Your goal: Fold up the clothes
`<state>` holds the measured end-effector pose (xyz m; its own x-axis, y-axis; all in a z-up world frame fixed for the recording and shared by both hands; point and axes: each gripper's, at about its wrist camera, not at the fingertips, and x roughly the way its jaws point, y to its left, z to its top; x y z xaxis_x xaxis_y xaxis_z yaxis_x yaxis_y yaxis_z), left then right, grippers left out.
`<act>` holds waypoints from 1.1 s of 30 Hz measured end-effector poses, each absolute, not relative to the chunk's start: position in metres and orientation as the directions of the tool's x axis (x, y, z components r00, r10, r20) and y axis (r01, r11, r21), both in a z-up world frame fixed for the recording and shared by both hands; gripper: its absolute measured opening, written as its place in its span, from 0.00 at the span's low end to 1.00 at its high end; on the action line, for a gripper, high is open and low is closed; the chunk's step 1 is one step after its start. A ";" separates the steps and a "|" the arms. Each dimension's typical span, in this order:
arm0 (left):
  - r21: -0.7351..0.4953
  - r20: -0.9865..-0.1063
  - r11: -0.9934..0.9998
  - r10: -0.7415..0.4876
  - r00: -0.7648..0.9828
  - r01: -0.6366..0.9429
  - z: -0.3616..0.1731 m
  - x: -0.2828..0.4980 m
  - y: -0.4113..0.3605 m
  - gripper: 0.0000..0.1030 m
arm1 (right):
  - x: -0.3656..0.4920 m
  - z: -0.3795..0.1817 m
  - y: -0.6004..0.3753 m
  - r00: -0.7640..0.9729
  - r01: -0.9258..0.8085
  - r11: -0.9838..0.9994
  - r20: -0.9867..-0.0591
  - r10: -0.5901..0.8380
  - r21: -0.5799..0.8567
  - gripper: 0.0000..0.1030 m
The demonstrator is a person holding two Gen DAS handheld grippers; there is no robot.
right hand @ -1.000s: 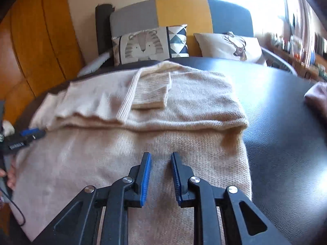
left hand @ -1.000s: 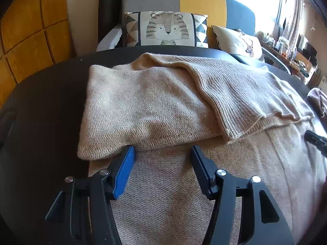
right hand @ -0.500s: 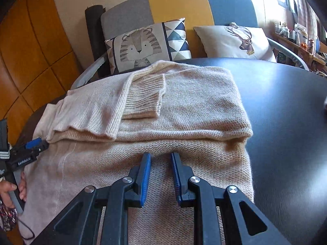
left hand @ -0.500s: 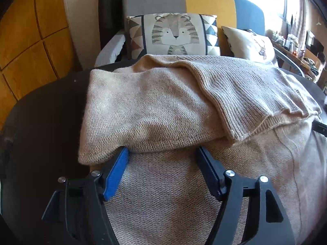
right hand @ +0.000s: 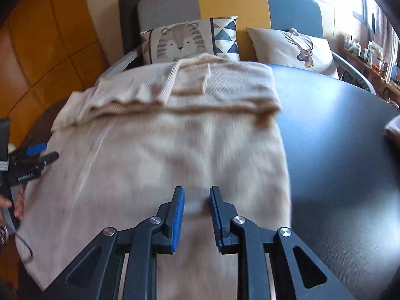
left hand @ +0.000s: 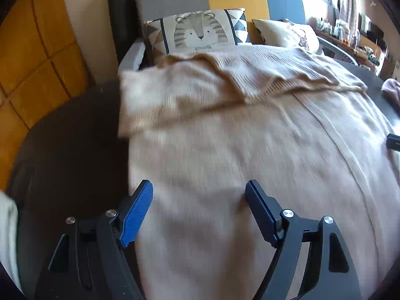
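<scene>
Sweater folding, somewhere mid-fold by the look of it. Left wrist view: the beige knitted sweater (left hand: 225, 150) lies spread on the round black table (left hand: 70, 137), filling most of the space ahead of the left gripper (left hand: 198, 210). Its blue-padded jaws stand wide apart with nothing between them, hovering over the near part of the knit, close to its left edge. Further ahead, the far part is already doubled back on itself, with a ribbed sleeve (left hand: 287, 75) lying across the top. Picture is blurry, so fine detail is lost.

Right wrist view: same sweater (right hand: 175, 150), now seen from the right gripper (right hand: 196, 207). Its jaws are only a little apart, and I don't see any fabric pinched between them; they sit just over the near cloth, not far from the right edge. Ahead, a ribbed cuff (right hand: 190, 77) rests on the folded band. Off to the left sits the other gripper (right hand: 32, 160).

My guess: sleeves and top are folded in, and the near hem is what's left. Next move probably wants both grippers down at the near edge, each pinching a corner evenly so the knit lifts flat, not bunched.
</scene>
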<state>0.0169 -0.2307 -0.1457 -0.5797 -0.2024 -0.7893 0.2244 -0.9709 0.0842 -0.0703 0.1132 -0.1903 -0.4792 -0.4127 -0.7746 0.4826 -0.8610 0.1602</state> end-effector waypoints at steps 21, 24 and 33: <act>-0.254 -0.751 -0.929 0.014 -0.660 0.270 -0.142 0.200 -0.258 0.78 | 0.030 -0.186 0.244 -0.315 0.395 -0.793 -0.742 -0.591 0.464 0.29; -0.325 -0.740 -0.913 0.083 -0.667 0.248 -0.142 0.206 -0.263 0.78 | 0.034 -0.197 0.262 -0.273 0.352 -0.739 -0.693 -0.668 0.574 0.32; -0.492 -0.699 -0.845 0.242 -0.673 0.208 -0.144 0.212 -0.269 0.83 | 0.029 -0.226 0.276 -0.175 0.236 -0.524 -0.494 -0.852 0.819 0.33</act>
<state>0.2119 -0.2693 -0.1440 -0.6735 0.2416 -0.6986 0.2076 -0.8452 -0.4925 0.0291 0.2758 -0.2262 -0.1746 -0.8516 -0.4943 0.2365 -0.5236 0.8185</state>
